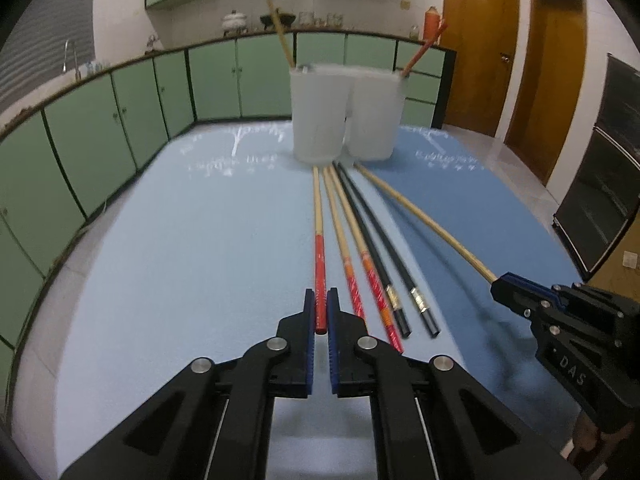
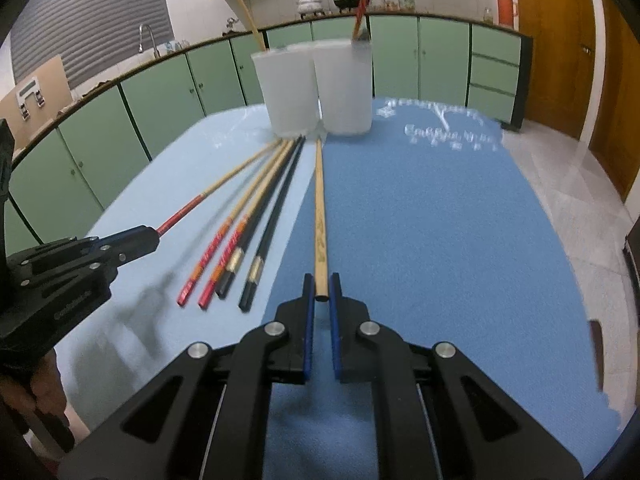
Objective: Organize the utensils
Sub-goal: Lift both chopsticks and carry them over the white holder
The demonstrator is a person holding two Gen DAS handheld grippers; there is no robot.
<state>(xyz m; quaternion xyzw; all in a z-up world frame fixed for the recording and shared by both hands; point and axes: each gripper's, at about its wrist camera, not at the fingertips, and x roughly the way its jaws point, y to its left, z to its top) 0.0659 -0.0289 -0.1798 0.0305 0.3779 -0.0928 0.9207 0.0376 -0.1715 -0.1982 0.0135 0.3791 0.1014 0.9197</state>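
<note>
Now each gripper (image 1: 321, 300) (image 2: 322, 285) straddles one chopstick's (image 1: 319, 248) (image 2: 320, 216) end.

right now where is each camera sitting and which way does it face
Left wrist: rides on the left tongs, looking along the table toward two white cups; own fingers straddle a red-handled chopstick, right tongs show at the right edge.
Right wrist: rides on the right tongs, facing the same cups; own fingers straddle a plain wooden chopstick, left tongs at left.
Shared: cups, the chopsticks on the table, blue mat, green cabinets.
</note>
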